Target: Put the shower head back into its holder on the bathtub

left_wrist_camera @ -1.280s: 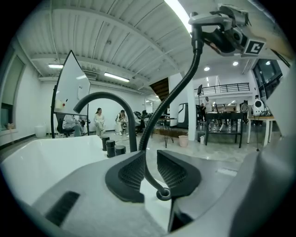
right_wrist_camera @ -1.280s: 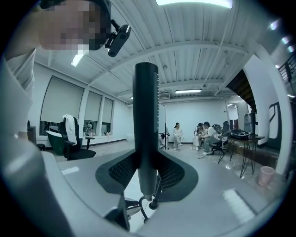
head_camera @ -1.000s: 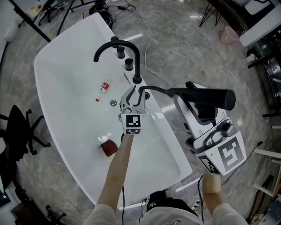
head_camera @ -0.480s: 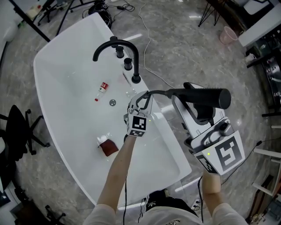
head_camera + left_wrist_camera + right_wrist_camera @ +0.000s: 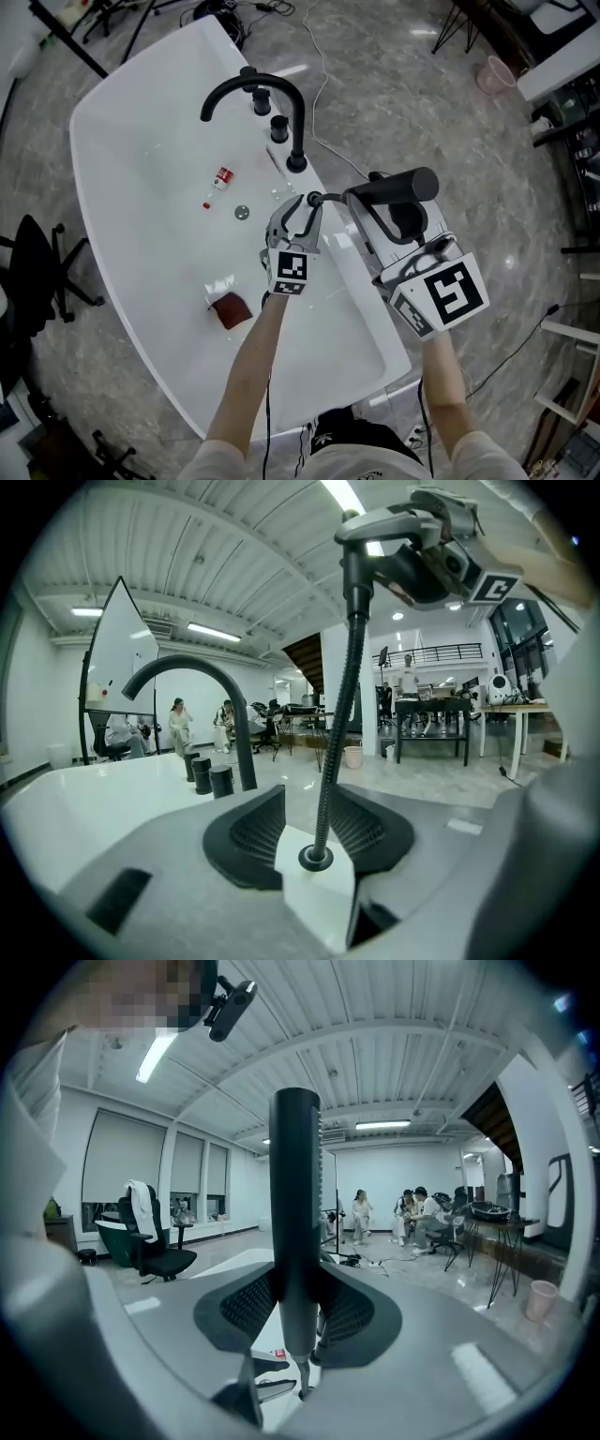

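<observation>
Over the faucet-side rim of the white bathtub (image 5: 141,169), both grippers are working close together. The right gripper (image 5: 386,199) has its jaws clamped tight on the black shower head (image 5: 398,186), pads pressing either side of the handle. So the shower head hangs in the air above the rim, just beside the tub's edge, and isn't seated on the tub.

Now the left gripper (image 5: 300,204): it's low at the rim, and its jaws have just been opening. They stand spread, with the ribbed black hose (image 5: 342,714) rising between them and a gap on each side. From that gripper's own view the hose climbs out of a black ring (image 5: 316,858) set in the rim, then bends over to the shower head.

Just beyond them, the curved black faucet (image 5: 272,94) arches over the basin, with two short black knobs (image 5: 270,114) beside it. Down in the tub lie a small red-labelled bottle (image 5: 221,184), the drain (image 5: 242,213) and a reddish-brown block (image 5: 232,313).
</observation>
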{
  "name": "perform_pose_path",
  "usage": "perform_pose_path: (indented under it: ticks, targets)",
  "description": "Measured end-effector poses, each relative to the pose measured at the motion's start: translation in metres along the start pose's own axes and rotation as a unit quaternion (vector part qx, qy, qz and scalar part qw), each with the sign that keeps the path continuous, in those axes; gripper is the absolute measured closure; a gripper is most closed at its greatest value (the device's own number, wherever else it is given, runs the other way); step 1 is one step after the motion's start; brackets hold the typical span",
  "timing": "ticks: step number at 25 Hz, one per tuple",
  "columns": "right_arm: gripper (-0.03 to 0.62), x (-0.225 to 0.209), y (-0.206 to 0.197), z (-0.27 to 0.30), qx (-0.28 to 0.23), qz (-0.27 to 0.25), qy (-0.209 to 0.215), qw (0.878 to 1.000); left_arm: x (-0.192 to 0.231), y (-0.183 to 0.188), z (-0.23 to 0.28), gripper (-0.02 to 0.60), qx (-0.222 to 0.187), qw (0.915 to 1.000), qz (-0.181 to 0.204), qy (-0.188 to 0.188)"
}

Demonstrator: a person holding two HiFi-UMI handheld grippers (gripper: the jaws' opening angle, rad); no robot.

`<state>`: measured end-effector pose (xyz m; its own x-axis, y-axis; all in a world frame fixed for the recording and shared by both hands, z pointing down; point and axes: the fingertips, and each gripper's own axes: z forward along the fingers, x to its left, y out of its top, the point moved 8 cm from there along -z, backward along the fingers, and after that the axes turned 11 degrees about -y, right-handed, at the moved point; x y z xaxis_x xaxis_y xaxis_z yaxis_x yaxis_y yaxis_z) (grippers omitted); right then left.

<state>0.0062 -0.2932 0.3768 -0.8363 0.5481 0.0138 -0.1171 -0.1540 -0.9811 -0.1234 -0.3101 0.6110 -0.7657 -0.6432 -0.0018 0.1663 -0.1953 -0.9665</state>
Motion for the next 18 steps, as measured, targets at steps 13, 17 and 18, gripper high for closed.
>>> perform_pose_path:
  ticks: [13,17,18]
  targets:
    - [0.453,-0.013,-0.092,0.070,0.041,0.064,-0.015,0.997,0.034,-0.020,-0.020,0.491,-0.021,0.9965,-0.057,0.056]
    - [0.453,-0.014,-0.126,0.087,0.060,0.070,-0.018,0.996,0.037,-0.026,-0.016,0.551,-0.029,0.9945,-0.077,0.064]
    - [0.453,-0.013,-0.133,0.091,0.064,0.069,-0.018,0.995,0.037,-0.026,-0.015,0.584,-0.030,0.9941,-0.081,0.066]
